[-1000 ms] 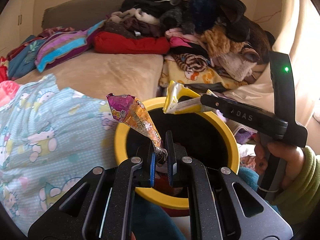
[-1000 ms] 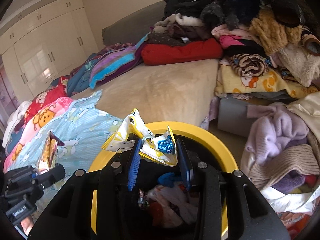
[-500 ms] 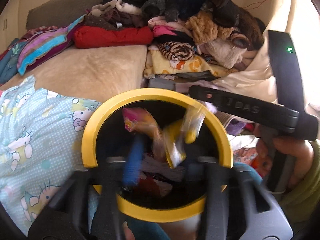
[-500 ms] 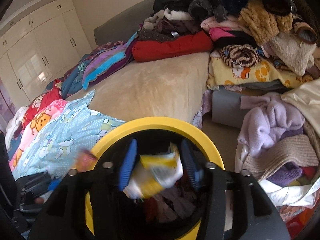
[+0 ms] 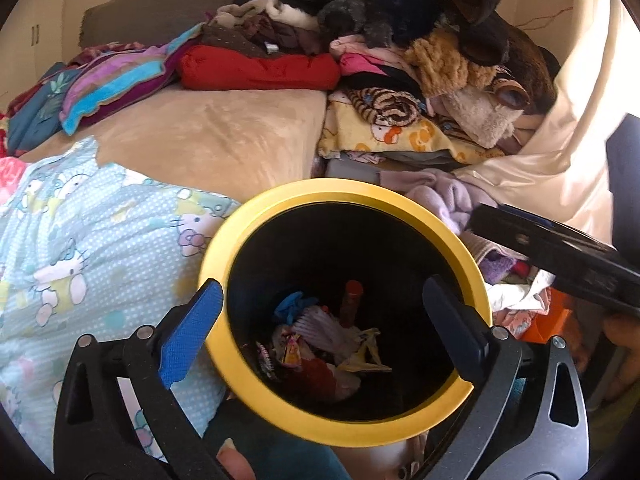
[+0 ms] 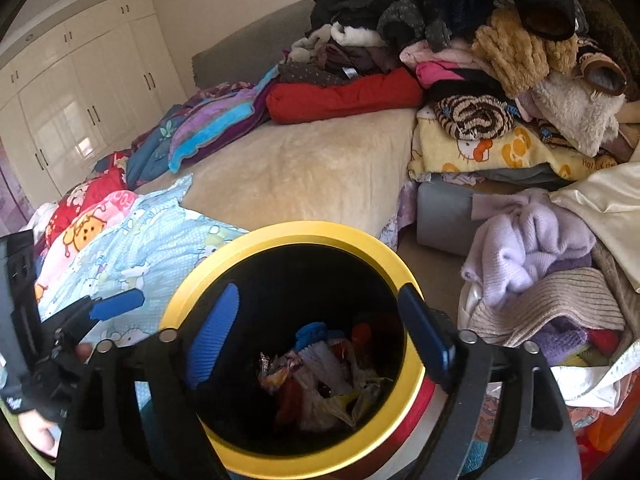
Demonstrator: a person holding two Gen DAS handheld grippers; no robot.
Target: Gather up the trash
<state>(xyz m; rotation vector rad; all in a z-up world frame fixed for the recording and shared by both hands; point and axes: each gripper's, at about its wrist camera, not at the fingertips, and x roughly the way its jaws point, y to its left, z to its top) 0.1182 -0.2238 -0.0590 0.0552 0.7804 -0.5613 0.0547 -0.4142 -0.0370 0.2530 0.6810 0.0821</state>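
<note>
While both grippers hang over the bin, each stands wide apart and grips nothing. The left gripper (image 5: 324, 320) spans the bin's mouth, its blue-padded finger (image 5: 188, 336) outside the yellow rim (image 5: 344, 192) on the left and its other finger (image 5: 452, 328) just inside the rim on the right. The right gripper (image 6: 320, 336) sits likewise above the opening, both fingers spread over the dark interior. In the left view the right gripper (image 5: 560, 256) shows as a black bar beyond the rim's right side; in the right view the left gripper (image 6: 100, 312) shows at the lower left, beside the bin.

The trash (image 5: 324, 348) lies at the bottom of the bin: crumpled wrappers, a yellowish packet (image 5: 366, 354), something blue and something red.

Behind the bin lies a bed (image 6: 312, 168) with a light blue cartoon quilt (image 5: 88, 240), a red bundle (image 6: 344, 96) and a heap of clothes (image 6: 480, 52). A lilac knit (image 6: 528, 240) lies right of the bin. White wardrobes (image 6: 80, 80) stand at the far left.
</note>
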